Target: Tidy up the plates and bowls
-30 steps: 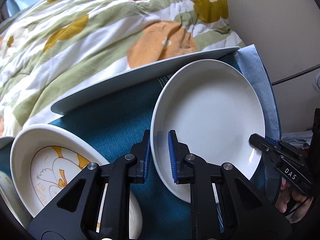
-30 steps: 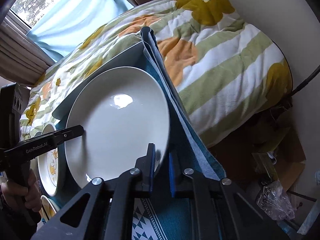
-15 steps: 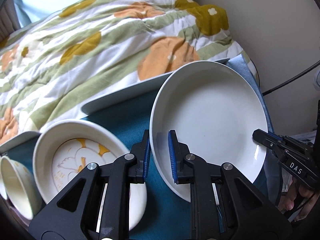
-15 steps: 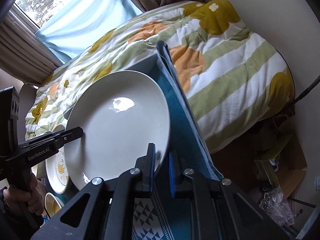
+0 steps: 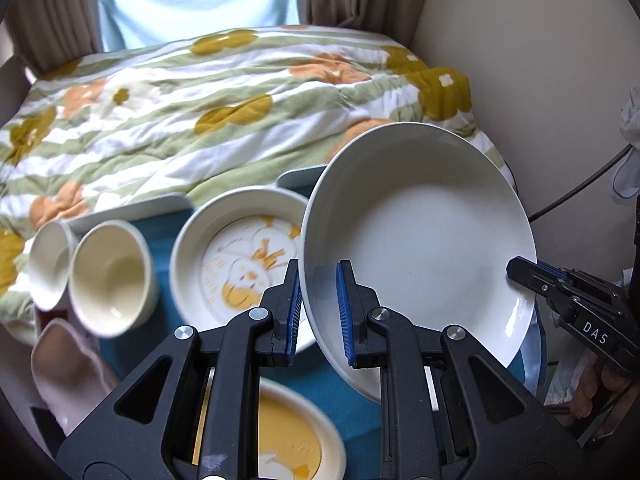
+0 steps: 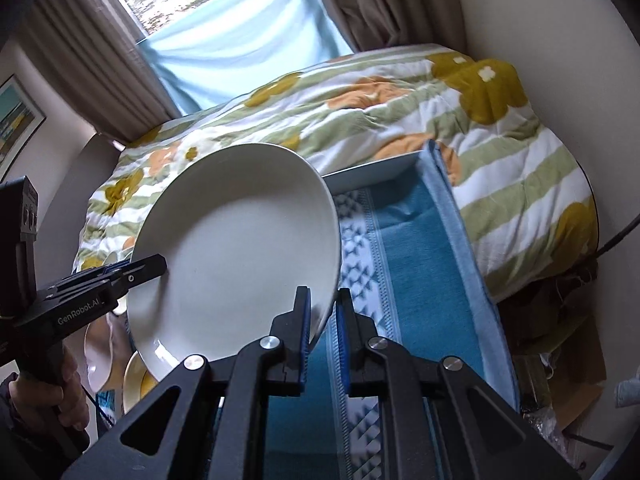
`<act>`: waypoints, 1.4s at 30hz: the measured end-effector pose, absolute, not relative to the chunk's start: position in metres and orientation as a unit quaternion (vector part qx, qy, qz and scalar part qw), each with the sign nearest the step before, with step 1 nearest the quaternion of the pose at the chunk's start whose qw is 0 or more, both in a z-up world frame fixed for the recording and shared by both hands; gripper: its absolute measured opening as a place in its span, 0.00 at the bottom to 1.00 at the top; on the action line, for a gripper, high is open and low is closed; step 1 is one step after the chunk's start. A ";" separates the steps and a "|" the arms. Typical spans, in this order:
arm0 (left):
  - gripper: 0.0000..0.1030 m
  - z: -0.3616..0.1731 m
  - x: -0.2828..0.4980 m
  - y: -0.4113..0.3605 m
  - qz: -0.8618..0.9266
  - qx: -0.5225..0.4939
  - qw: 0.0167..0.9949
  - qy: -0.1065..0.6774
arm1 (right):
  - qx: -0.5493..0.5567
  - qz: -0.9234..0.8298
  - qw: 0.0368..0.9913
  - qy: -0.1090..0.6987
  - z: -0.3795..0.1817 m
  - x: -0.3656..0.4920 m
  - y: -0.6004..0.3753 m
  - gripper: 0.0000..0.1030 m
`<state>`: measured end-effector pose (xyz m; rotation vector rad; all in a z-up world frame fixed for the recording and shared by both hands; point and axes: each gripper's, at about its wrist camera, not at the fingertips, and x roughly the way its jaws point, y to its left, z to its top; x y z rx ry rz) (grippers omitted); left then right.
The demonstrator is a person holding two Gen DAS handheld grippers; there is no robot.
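White plate (image 5: 420, 240), clamped at opposite rims by left gripper (image 5: 316, 312) and right gripper (image 6: 322, 330), hangs tilted above the patterned bowl (image 5: 236, 264); stacking not yet done.

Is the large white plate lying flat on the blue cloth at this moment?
No, the white plate is tilted, clear of the blue cloth, with both grippers clamped on its rim.

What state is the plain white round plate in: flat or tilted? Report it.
Tilted. The plain white round plate is off the teal cloth, its rim pinched by the left gripper and right gripper.
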<state>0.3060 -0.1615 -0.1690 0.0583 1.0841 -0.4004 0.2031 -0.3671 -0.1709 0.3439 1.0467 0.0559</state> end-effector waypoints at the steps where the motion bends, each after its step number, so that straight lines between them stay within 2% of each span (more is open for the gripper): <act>1: 0.15 -0.168 0.298 -0.152 -0.185 0.023 0.839 0.511 | 0.161 0.032 0.852 0.497 -0.168 0.198 -0.360 0.11; 10: 0.15 -0.179 0.223 -0.064 -0.140 -0.007 0.843 0.520 | 0.133 0.075 0.847 0.509 -0.165 0.148 -0.281 0.11; 22: 0.15 -0.237 0.158 0.008 -0.106 -0.041 0.820 0.560 | 0.116 0.099 0.822 0.549 -0.209 0.093 -0.213 0.11; 34: 0.17 -0.283 0.170 0.012 -0.085 -0.064 0.803 0.587 | 0.090 0.107 0.810 0.569 -0.244 0.108 -0.200 0.11; 42: 0.17 -0.291 0.178 0.000 -0.069 -0.018 0.805 0.590 | 0.092 0.116 0.810 0.567 -0.246 0.116 -0.195 0.11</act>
